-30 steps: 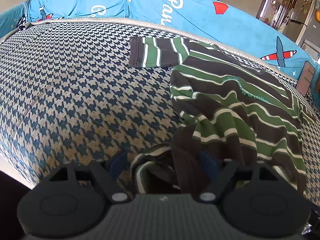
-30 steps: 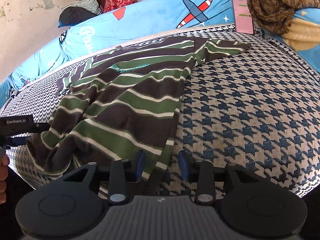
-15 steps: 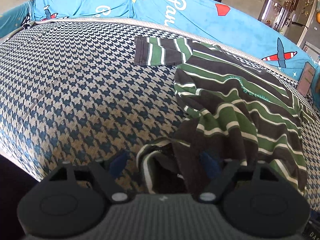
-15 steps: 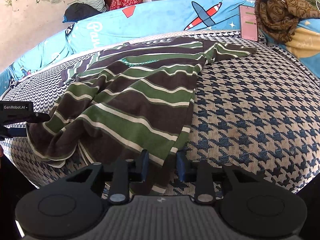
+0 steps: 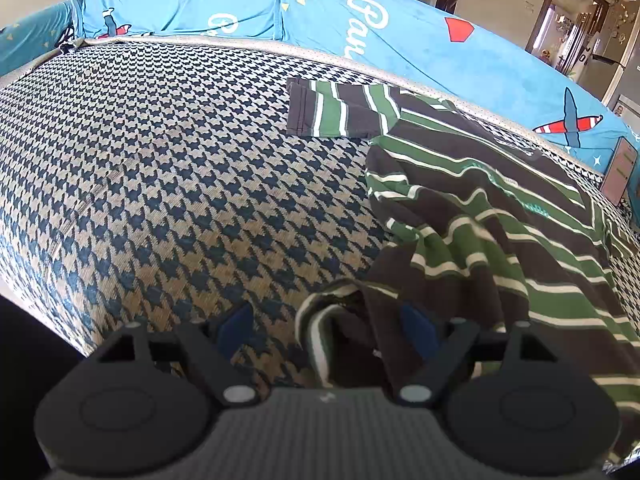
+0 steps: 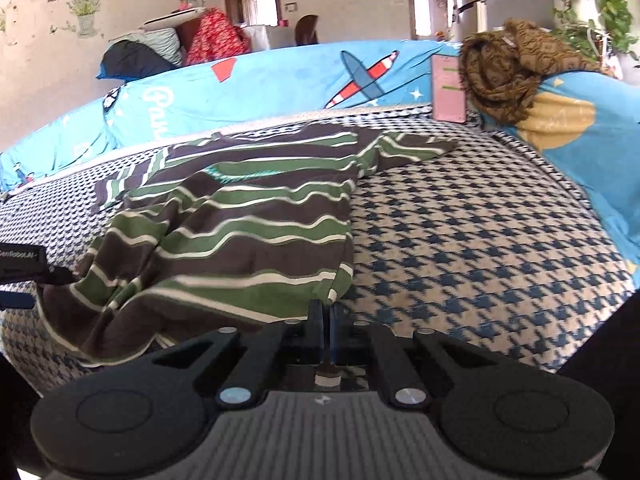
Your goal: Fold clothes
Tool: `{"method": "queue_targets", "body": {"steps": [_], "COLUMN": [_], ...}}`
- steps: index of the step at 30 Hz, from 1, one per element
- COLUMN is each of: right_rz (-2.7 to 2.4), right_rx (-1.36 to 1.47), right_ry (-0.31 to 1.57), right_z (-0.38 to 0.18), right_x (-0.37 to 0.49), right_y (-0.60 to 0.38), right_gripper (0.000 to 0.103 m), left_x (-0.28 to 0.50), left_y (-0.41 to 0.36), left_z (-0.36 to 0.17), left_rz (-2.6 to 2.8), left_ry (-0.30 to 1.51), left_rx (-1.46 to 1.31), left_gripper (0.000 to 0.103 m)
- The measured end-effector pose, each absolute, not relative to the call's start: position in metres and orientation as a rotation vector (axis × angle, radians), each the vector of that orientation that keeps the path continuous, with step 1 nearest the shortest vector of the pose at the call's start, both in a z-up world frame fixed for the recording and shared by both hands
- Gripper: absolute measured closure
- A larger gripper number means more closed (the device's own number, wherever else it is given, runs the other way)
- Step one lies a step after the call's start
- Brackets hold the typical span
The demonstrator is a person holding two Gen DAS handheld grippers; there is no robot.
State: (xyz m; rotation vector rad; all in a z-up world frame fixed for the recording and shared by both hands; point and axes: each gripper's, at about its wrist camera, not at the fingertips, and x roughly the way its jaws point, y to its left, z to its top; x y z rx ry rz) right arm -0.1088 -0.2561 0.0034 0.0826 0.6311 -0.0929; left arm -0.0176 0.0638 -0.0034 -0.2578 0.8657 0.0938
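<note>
A shirt striped in green, dark brown and white (image 5: 480,208) lies spread on the houndstooth sofa seat (image 5: 180,168), one sleeve stretched out toward the backrest. My left gripper (image 5: 326,322) is open at the shirt's near left corner, and a bunched fold of the hem sits between its blue-padded fingers (image 5: 416,320). In the right wrist view the same shirt (image 6: 256,216) rumples toward me. My right gripper (image 6: 326,320) is shut on the shirt's near right hem corner, with striped cloth pinched between the pads. The left gripper (image 6: 24,264) shows at that view's left edge.
A blue backrest cover with aeroplane prints (image 6: 280,80) runs behind the seat. A pink phone (image 6: 448,88) leans against it, beside a brown patterned cloth (image 6: 508,68) heaped on the right armrest. Bare seat (image 6: 480,240) lies right of the shirt. The seat's front edge is close below both grippers.
My right gripper has gone from open to shut on the shirt's hem corner, and its view has tilted upward. The left gripper stays open over the bunched hem, shifted slightly.
</note>
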Motion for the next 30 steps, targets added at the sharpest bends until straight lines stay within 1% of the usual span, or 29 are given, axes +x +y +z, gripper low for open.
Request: {"method": "queue_targets", "body": {"steps": [4, 9, 13, 23, 28, 29, 30], "right_rz": [-0.271, -0.367, -0.405, 0.144, 0.336, 0.375, 0.403], "right_rx": [0.093, 0.070, 0.143, 0.099, 0.036, 0.017, 0.001], "right_ry": [0.629, 0.706, 0.576, 0.613, 0.613, 0.610, 0.605], "right_z": [0.009, -0.001, 0.011, 0.015, 0.015, 0.016, 0.018], "right_x": [-0.110, -0.103, -0.118, -0.117, -0.118, -0.116, -0.114], "right_y": [-0.277, -0.287, -0.299, -0.233, -0.189, -0.180, -0.172], "right_gripper": [0.100, 0.099, 0.098, 0.097, 0.097, 0.097, 0.097], "left_x": [-0.019, -0.021, -0.021, -0.022, -0.014, -0.011, -0.010], "left_y": [0.066, 0.071, 0.079, 0.089, 0.089, 0.091, 0.094], "left_z": [-0.003, -0.001, 0.002, 0.008, 0.026, 0.031, 0.036], "left_rz": [0.106, 0.126, 0.154, 0.160, 0.116, 0.112, 0.121], "left_ry": [0.865, 0.862, 0.849, 0.832, 0.805, 0.794, 0.775], "left_rx": [-0.260, -0.270, -0.287, -0.315, -0.288, -0.286, -0.285], "left_gripper": [0.019, 0.018, 0.018, 0.015, 0.013, 0.013, 0.008]}}
